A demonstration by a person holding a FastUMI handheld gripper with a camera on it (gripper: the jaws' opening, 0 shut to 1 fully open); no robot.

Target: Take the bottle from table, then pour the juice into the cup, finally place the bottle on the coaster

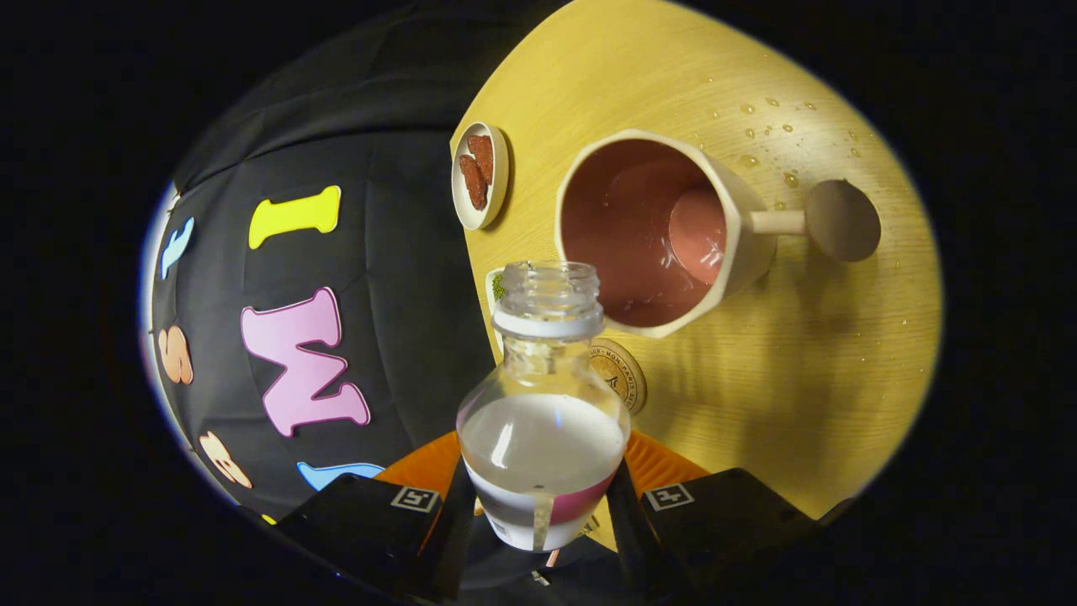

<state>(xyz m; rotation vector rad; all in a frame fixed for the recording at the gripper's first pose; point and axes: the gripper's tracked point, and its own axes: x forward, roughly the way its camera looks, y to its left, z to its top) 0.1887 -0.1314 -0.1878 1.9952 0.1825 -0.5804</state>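
The black two-finger tool (pixel 543 505) clamps the clear, capless plastic bottle (pixel 543 421) between both fingers. Its neck points away toward the far cream-coloured, pink-lined cup (pixel 652 231) on the yellow wooden surface (pixel 799 379).

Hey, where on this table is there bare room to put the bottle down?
The gripper is shut on the bottle. Bare wood lies beside the cup, below its handle. It's crowded around the bottle neck: cup, coaster, snack dish. Droplets wet the table beyond the cup.

black cloth wall (pixel 404 252), yellow wooden table (pixel 808 353)
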